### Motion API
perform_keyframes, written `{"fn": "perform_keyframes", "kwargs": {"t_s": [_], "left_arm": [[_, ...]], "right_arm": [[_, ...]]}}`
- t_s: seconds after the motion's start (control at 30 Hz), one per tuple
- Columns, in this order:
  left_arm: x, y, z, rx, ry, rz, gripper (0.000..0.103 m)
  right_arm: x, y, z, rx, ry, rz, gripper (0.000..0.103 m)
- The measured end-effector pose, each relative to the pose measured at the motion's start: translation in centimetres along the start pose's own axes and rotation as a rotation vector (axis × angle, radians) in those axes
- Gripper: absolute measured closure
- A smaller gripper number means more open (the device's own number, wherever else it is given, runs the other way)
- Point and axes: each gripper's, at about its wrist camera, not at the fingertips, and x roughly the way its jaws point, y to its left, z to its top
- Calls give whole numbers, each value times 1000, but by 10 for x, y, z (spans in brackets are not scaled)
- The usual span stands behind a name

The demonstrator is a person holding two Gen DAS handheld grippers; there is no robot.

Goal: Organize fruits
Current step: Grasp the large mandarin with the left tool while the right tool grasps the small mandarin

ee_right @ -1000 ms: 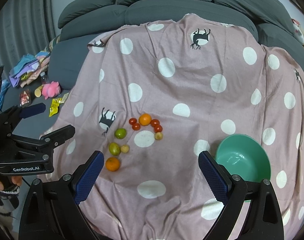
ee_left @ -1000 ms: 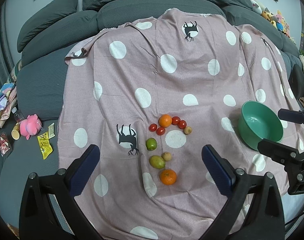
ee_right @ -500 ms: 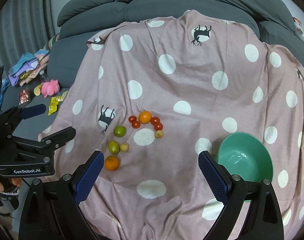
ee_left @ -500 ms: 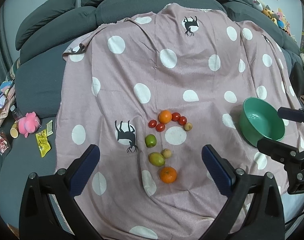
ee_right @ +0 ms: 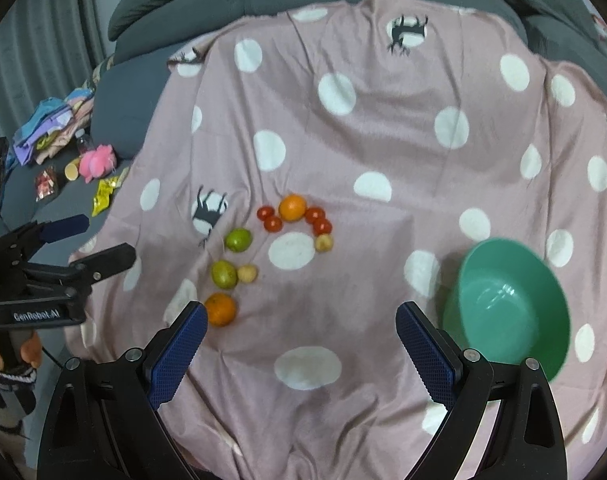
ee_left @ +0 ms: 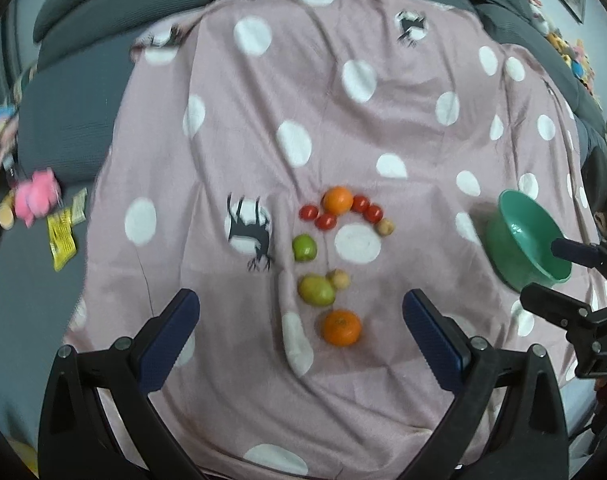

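Observation:
Several fruits lie on a pink polka-dot cloth (ee_left: 343,120): a near orange (ee_left: 341,327), a yellow-green fruit (ee_left: 315,289), a green lime (ee_left: 304,247), a far orange (ee_left: 337,199) and small red tomatoes (ee_left: 309,212). An empty green bowl (ee_left: 527,240) stands to their right. My left gripper (ee_left: 301,330) hovers open just short of the near orange. In the right wrist view the same near orange (ee_right: 220,309) lies by the left pad, and the bowl (ee_right: 511,304) is beside the right pad. My right gripper (ee_right: 301,338) is open and holds nothing.
The cloth covers a grey sofa (ee_right: 175,12). A pink plush toy (ee_left: 37,192), a yellow packet (ee_left: 61,236) and a pile of clothes (ee_right: 47,128) lie on the seat at the left. A hand (ee_right: 7,360) holds the left gripper's grip.
Both grippers have moved forward and down toward the cloth, so the fruits and the bowl look larger and nearer. Both stay open and the fruits have not moved.

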Motion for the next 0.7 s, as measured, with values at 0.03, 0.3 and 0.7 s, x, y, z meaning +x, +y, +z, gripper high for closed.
{"fn": "perform_keyframes", "kwargs": {"t_s": [0.03,0.3,0.7], "left_arm": [[8,4,-7,-5,15,-15,1],[58,7,-48,5,109,-132,5],[102,-17,-43,76,139,-177,27]], "right_arm": [[6,-1,-3,4,9,4,7],[61,-5,-36,61,62,75,8],[90,-22,-36,154,29,180,14]]}}
